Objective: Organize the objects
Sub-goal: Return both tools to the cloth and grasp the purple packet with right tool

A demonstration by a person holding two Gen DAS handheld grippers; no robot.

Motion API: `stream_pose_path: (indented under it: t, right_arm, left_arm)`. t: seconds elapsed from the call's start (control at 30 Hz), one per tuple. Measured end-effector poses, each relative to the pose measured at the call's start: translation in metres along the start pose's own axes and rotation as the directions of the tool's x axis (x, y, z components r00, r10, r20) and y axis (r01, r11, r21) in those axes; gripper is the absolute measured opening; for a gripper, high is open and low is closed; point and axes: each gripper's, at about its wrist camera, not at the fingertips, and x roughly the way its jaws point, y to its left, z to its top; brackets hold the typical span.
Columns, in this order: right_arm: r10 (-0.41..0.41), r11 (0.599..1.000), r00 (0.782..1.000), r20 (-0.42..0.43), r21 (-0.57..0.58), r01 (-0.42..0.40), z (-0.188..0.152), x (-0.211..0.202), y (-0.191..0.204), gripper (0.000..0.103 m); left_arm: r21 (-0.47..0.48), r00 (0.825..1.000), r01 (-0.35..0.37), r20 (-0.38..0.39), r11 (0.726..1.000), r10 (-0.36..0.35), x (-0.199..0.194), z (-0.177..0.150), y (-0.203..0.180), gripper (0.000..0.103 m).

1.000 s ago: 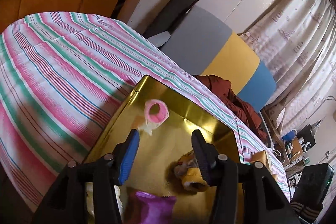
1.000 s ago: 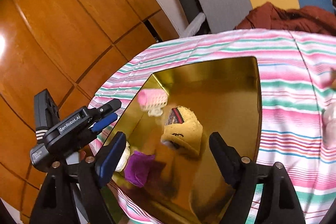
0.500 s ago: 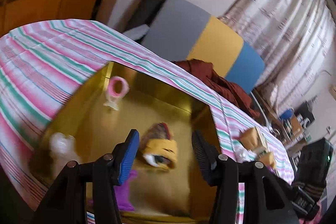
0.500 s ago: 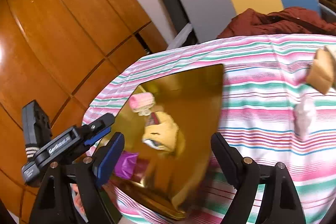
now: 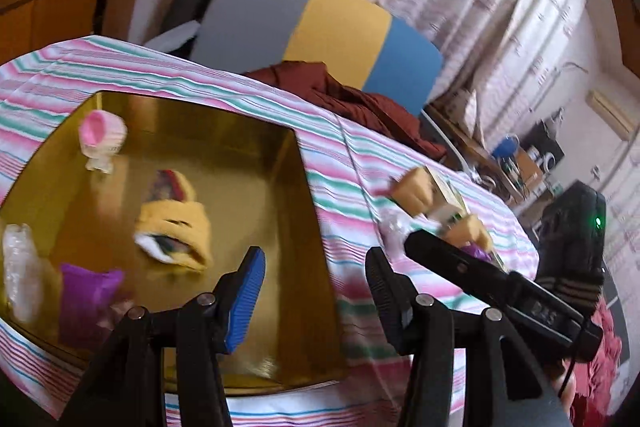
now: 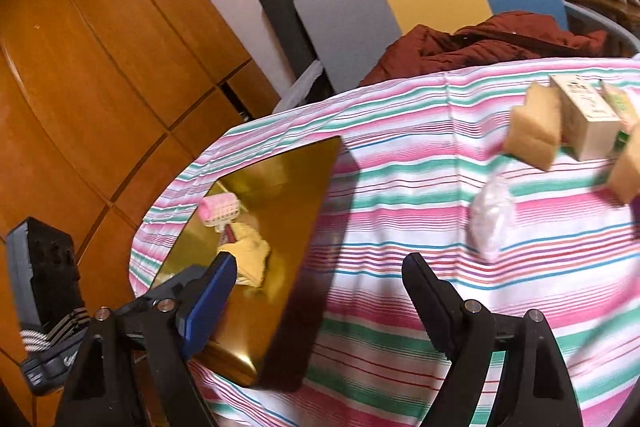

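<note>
1. striped cloth (image 6: 400, 227) covered the table, with wooden doors (image 6: 80, 67) behind.
2. the gold tray (image 5: 296, 227) sat near the cloth's left edge, holding a pink roller (image 5: 102, 133), a yellow sock (image 5: 176, 223) and a purple bag (image 5: 86, 287).
3. sponges (image 6: 534, 131) and a small box (image 6: 586, 125) lay well apart, over by the right.
4. the left gripper (image 5: 312, 291) stood apart over the tray's right wall, holding nothing.
5. the right gripper (image 6: 316, 303) was wide apart over bare cloth.
</note>
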Motion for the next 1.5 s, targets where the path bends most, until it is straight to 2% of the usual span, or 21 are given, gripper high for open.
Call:
stream_pose_path:
  t: [0.23, 0.43, 0.67, 0.8, 1.0, 1.13, 1.2, 1.27, 1.33, 1.5]
  right_arm:
    - [-0.071, 0.997, 0.997, 0.012, 0.015, 0.071, -0.003, -0.018, -0.036, 0.085]
    - [-0.190, 0.981, 0.981, 0.048, 0.041, 0.188, -0.009, -0.043, -0.082, 0.085]
    - [-0.352, 0.933, 0.930, 0.106, 0.127, 0.338, -0.008, -0.081, -0.147, 0.085]
    - [-0.421, 0.905, 0.898, 0.128, 0.128, 0.406, 0.005, -0.092, -0.169, 0.085]
    - [-0.488, 0.873, 0.868, 0.090, 0.027, 0.487, 0.029, -0.074, -0.196, 0.085]
    - [-0.551, 0.832, 0.830, 0.085, -0.021, 0.554, 0.034, -0.063, -0.208, 0.085]
    - [-0.546, 0.837, 0.835, 0.075, -0.004, 0.547, 0.033, -0.062, -0.213, 0.082]
    - [-0.531, 0.847, 0.845, 0.070, 0.000, 0.532, 0.032, -0.060, -0.216, 0.074]
    - [-0.517, 0.855, 0.854, 0.063, -0.016, 0.519, 0.032, -0.057, -0.216, 0.060]
    - [-0.517, 0.855, 0.853, 0.069, -0.017, 0.519, 0.028, -0.055, -0.217, 0.054]
  left_arm:
    - [0.085, 0.996, 0.058, -0.067, 0.995, -0.052, 0.014, -0.013, -0.037, 0.053]
    - [0.140, 0.988, 0.101, -0.133, 0.985, -0.083, 0.031, -0.026, -0.066, 0.053]
    - [0.178, 0.971, 0.154, -0.211, 0.972, -0.115, 0.050, -0.042, -0.095, 0.053]
    - [0.188, 0.964, 0.155, -0.243, 0.970, -0.107, 0.059, -0.047, -0.103, 0.053]
    - [0.198, 0.961, 0.146, -0.259, 0.969, -0.091, 0.067, -0.046, -0.109, 0.053]
    - [0.207, 0.963, 0.138, -0.257, 0.969, -0.082, 0.068, -0.043, -0.112, 0.053]
    - [0.209, 0.963, 0.135, -0.258, 0.969, -0.079, 0.070, -0.042, -0.113, 0.053]
    - [0.211, 0.962, 0.134, -0.260, 0.968, -0.076, 0.073, -0.041, -0.114, 0.053]
    - [0.216, 0.962, 0.132, -0.262, 0.967, -0.073, 0.078, -0.038, -0.117, 0.053]
    - [0.243, 0.966, 0.128, -0.252, 0.961, -0.065, 0.090, -0.030, -0.127, 0.053]
